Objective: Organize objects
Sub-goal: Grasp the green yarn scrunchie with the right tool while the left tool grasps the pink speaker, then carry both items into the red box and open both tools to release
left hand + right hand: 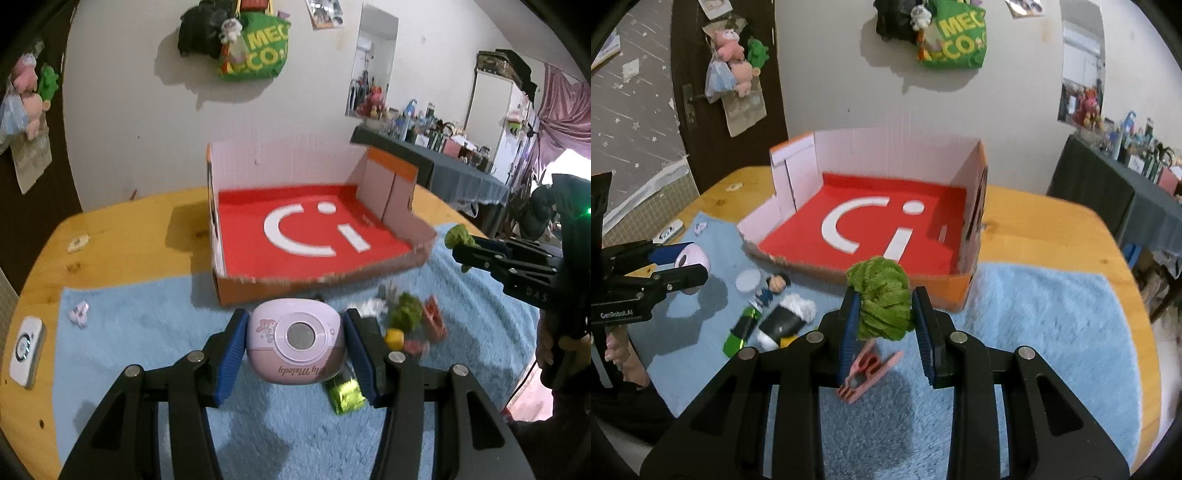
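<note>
Room: white wall behind, with a green bag (258,48) hung on it at the upper centre of the left wrist view; a dark cluttered side table sits at the right edge.
Surface: wooden desk (122,229) with a blue fleece mat (140,332) over its near half.
Box: open cardboard box (314,229), red floor with a white logo, stands at mid-frame with its torn low front edge on the mat. It is empty, and I judge it the collecting place.
Left gripper (295,345): fingers pinching a small pink toy camera (295,341) by its two sides, lens facing back toward the wrist camera. The side grip suits the rounded body. The camera appears lifted clear of the mat, just in front of the box.
Right gripper (886,314): fingers pressed onto a green yarn bundle (882,299), which bulges above the pads. A soft thing, so a tight squeeze is reasonable.
Pose: both grippers tilt down and forward toward the box mouth, roughly side by side. Each shows in the other's view at the frame edge.
Loose items: pink clip (866,369) on the mat directly below the yarn; small figurine (774,286), white disc (748,280), green foil item (738,332) and a black-and-white piece (786,317) at lower left of the right wrist view.
Progress (judgement): early; nothing is boxed yet, and two items are in hand.
</note>
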Demonstrator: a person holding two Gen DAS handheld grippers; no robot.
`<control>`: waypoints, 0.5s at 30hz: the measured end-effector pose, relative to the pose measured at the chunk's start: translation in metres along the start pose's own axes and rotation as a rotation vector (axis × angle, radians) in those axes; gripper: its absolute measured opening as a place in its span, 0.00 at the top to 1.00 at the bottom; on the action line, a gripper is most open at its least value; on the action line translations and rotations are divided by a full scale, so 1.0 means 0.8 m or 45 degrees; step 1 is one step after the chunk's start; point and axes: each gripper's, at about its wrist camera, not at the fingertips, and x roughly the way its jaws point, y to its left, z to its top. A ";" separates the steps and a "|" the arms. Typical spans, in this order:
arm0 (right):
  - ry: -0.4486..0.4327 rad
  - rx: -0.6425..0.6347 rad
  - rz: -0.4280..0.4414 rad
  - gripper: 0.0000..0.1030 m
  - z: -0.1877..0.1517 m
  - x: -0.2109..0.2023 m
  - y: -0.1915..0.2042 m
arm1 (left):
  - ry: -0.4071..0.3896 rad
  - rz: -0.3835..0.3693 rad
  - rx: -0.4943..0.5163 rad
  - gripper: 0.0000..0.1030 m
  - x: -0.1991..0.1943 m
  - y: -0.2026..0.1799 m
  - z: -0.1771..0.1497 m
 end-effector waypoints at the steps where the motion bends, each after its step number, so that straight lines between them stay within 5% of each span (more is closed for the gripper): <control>1: -0.014 -0.003 0.000 0.73 0.004 -0.004 0.000 | -0.013 -0.001 0.001 0.47 -0.002 0.000 0.004; 15: -0.043 -0.010 -0.001 0.73 0.018 -0.012 0.001 | -0.053 0.004 0.019 0.47 -0.010 -0.005 0.023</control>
